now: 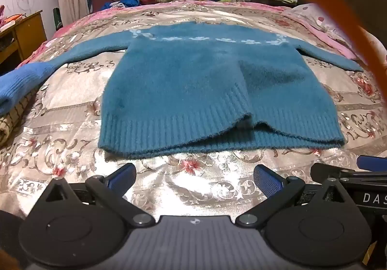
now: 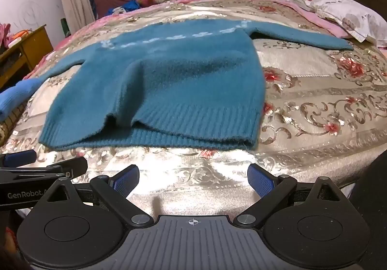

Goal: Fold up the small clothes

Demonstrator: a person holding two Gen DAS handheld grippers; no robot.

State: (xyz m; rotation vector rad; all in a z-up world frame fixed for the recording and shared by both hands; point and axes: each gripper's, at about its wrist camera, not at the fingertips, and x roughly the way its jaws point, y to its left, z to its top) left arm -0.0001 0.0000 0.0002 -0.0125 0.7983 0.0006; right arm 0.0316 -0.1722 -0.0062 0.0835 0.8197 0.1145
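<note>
Since both our left gripper (image 1: 194, 176) and right gripper (image 2: 193, 176) hang spread wide, holding nothing, near the bed (image 1: 72, 129) edge, that rucked sweater (image 1: 193, 81) hem could bunch when grabbed.

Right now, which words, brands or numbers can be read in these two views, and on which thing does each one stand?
"DAS", cut off by the picture's edge: on the right tool, seen from the left camera.
"GenRobot.A", cut off by a black part in front: on the left tool, seen from the right camera.
The sweater carries only pale flower shapes, no letters.
No other text is readable.
</note>
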